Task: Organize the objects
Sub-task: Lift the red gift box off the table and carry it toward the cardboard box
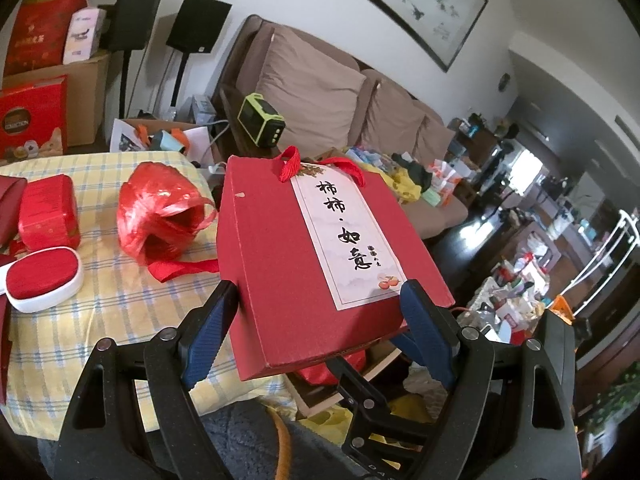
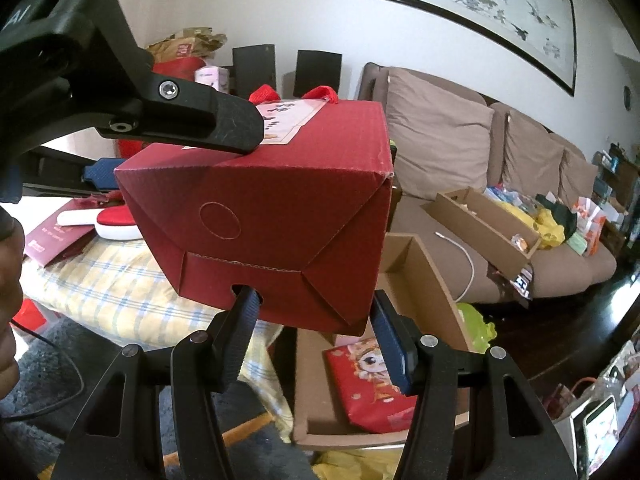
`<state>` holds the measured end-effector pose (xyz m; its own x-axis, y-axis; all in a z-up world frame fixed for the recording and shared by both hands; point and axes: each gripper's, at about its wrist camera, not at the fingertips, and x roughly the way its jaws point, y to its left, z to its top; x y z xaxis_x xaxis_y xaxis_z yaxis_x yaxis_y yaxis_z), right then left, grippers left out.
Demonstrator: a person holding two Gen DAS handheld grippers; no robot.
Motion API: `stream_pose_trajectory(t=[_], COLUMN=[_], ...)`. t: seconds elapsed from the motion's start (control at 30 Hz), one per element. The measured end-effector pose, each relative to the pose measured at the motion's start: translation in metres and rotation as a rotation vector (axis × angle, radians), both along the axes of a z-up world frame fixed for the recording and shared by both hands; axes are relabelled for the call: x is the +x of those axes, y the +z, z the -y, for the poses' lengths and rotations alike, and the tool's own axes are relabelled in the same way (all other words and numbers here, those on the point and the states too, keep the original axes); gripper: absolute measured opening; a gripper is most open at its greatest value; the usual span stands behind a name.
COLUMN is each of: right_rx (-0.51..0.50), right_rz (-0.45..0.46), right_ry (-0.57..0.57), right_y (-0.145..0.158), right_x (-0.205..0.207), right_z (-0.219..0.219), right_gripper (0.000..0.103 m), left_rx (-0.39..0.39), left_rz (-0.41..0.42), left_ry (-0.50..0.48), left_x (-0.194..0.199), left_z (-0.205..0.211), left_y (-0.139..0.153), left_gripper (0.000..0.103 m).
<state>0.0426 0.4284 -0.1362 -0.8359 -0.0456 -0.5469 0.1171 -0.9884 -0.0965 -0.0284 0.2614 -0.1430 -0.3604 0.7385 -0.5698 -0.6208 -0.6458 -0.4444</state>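
Box: a red corrugated-cardboard gift box (image 1: 304, 264) with a white calligraphy label and red ribbon handles, held in the air past the edge of the yellow checked tablecloth (image 1: 100, 304).
Left gripper (image 1: 320, 312): jaws set wide, blue pads pressed on the box's two long side faces at its near end; the labelled face looks up between them.
Right gripper (image 2: 312, 320): jaws about half open, clamped across the folded bottom end of the box, one pad at the notch in the flap, the other at the far corner.
Long axis: runs straight ahead from the left jaws, ribbon-handle end farthest away, folded bottom end nearest the right jaws.
Tilt: the label face tips slightly up and away; the box sits roughly level, not upright.
Key relation: an open brown cardboard carton (image 2: 424, 280) lies directly beneath and just beyond the right jaws, a red printed packet (image 2: 368, 388) already inside it.
Nearer hand: the right one, judging by the carton under it.
Likely next move: lowering the box into the carton, probably needing both grips to ease off together.
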Motion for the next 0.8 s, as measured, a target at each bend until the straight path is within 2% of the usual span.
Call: stream_pose_trajectory(t=[0.8], right_rx=[0.006], right_rz=[0.043], right_ry=[-0.081], right_y=[-0.019], right_x=[0.004], right_z=[-0.049], right_gripper=[0.058], left_rx=[-0.036], left_rz=[0.028], left_ry=[-0.084], left_x=[0.012], left_z=[-0.06], left_y=[-0.021], left_gripper=[0.082])
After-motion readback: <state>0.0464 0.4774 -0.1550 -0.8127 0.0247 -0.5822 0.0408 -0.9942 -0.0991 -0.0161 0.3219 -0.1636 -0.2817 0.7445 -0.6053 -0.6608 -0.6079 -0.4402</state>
